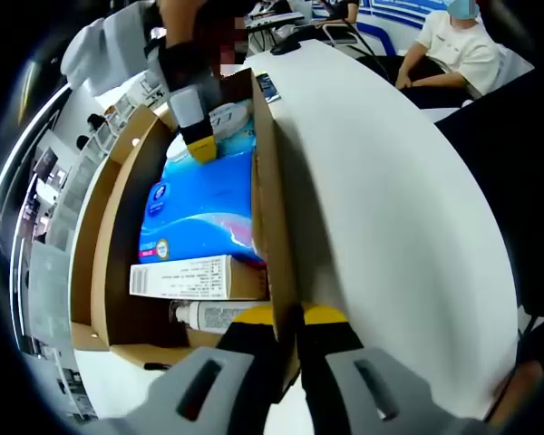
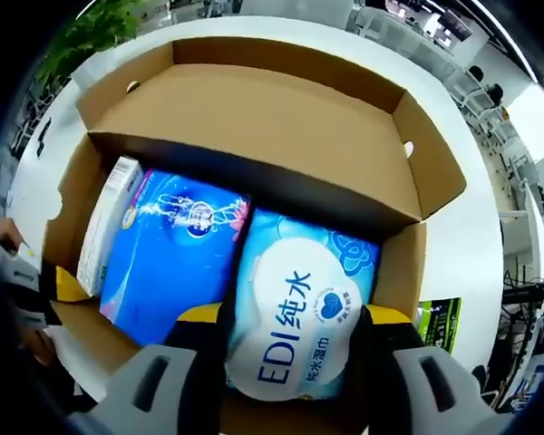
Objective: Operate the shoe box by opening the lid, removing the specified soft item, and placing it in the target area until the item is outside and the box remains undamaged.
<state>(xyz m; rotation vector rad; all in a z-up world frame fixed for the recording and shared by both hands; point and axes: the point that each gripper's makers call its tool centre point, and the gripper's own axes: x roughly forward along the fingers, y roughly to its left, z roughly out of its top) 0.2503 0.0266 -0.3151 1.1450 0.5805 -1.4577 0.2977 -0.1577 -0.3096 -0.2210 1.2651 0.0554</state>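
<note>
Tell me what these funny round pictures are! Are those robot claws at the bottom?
They are grabbers, and a person holds one in each hand. A little camera rides on each grabber, so each picture looks out along its own two jaws.

In the left gripper view, the left gripper pinches the edge of a cardboard shoe box on a white table, holding it steady. Inside lie a blue pack, a small white carton and a tube.

In the right gripper view, you look down into the open box, its lid folded back. The right gripper has its jaws on both sides of a soft pack of wet wipes, ready to lift it out.
</note>
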